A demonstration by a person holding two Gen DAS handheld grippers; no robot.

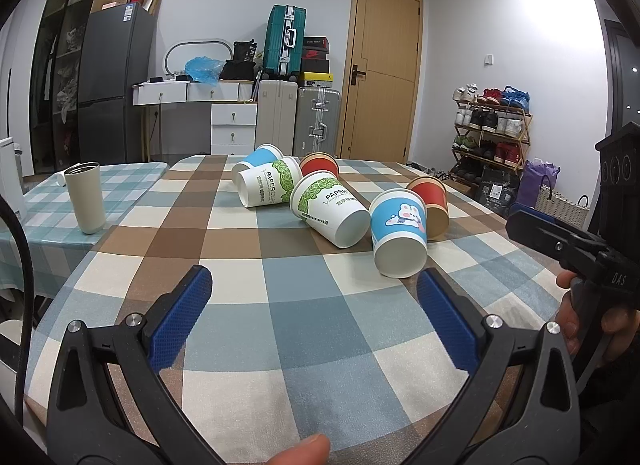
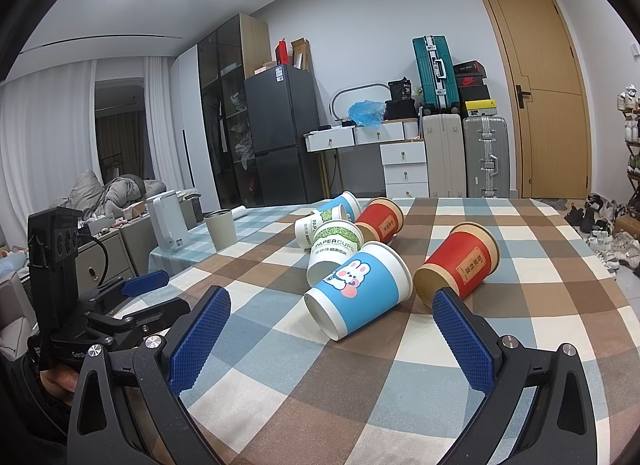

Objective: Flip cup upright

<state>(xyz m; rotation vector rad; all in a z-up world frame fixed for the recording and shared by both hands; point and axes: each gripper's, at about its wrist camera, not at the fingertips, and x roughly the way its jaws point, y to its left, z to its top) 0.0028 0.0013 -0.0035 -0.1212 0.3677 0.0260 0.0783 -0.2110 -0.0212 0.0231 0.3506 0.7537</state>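
Note:
Several paper cups lie on their sides on the checked tablecloth (image 1: 280, 305). Nearest is a blue rabbit cup (image 1: 398, 235), also in the right wrist view (image 2: 360, 289). Beside it lies a red cup (image 1: 432, 201) (image 2: 460, 261). Behind lie two green-leaf cups (image 1: 332, 207) (image 1: 268, 187), another blue cup (image 1: 260, 159) and another red cup (image 1: 320, 165). My left gripper (image 1: 312, 285) is open and empty, just short of the rabbit cup. My right gripper (image 2: 332, 313) is open and empty, its fingers either side of the rabbit cup's base end, apart from it.
A beige tumbler (image 1: 85, 197) stands upright on the left table, with a white kettle (image 2: 168, 221) beyond it. The right gripper's body (image 1: 580, 249) shows at the right edge of the left wrist view. Suitcases, drawers and a fridge stand behind the table.

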